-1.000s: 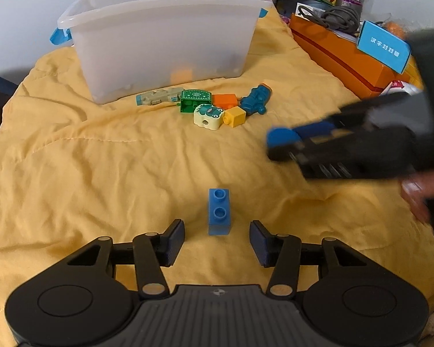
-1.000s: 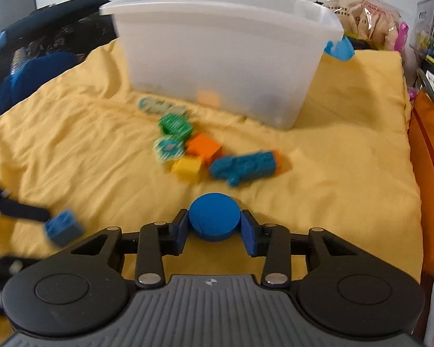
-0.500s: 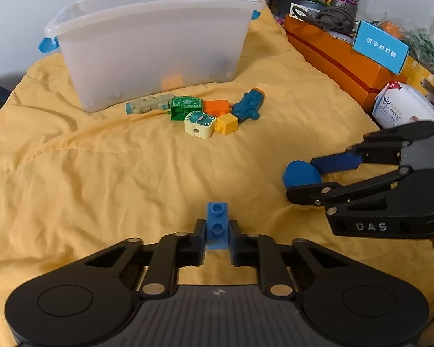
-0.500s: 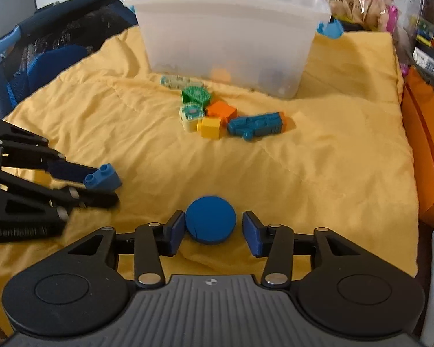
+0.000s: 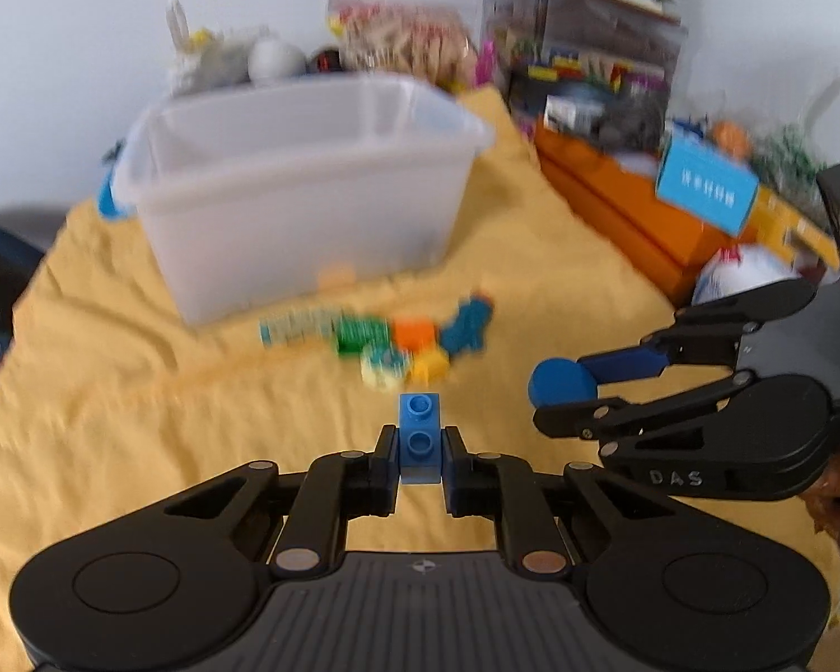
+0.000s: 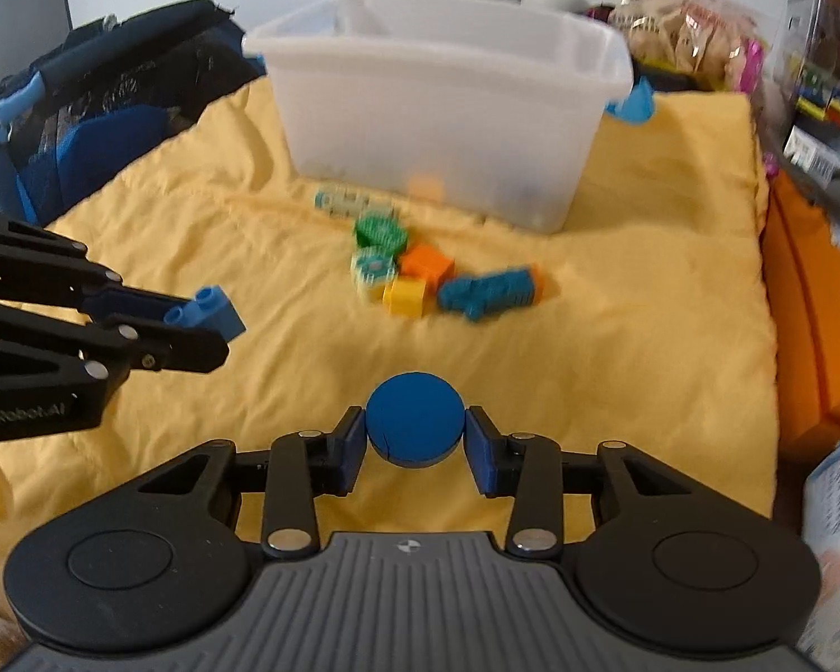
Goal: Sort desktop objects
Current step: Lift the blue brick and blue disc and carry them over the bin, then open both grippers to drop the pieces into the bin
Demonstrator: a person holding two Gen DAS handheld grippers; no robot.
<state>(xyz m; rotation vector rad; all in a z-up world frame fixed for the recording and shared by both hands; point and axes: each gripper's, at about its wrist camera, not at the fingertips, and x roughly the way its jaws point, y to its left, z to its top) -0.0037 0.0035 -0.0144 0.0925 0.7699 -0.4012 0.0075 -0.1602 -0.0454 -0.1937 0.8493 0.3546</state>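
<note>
Above the yellow blanket, the left gripper — open a second ago — now clamps the blue brick, lifted; the right gripper, jaws closing, pinches the blue disc — both bound for the clear bin, I'd guess.

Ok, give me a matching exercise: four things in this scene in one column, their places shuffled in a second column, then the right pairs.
Things:
1. blue brick
2. blue disc
3. orange block
4. clear bin

Places:
A. at the far end of the yellow cloth
B. between the left gripper fingers
C. in the toy cluster on the cloth
D. between the right gripper fingers

Pairs: 1-B, 2-D, 3-C, 4-A
</note>
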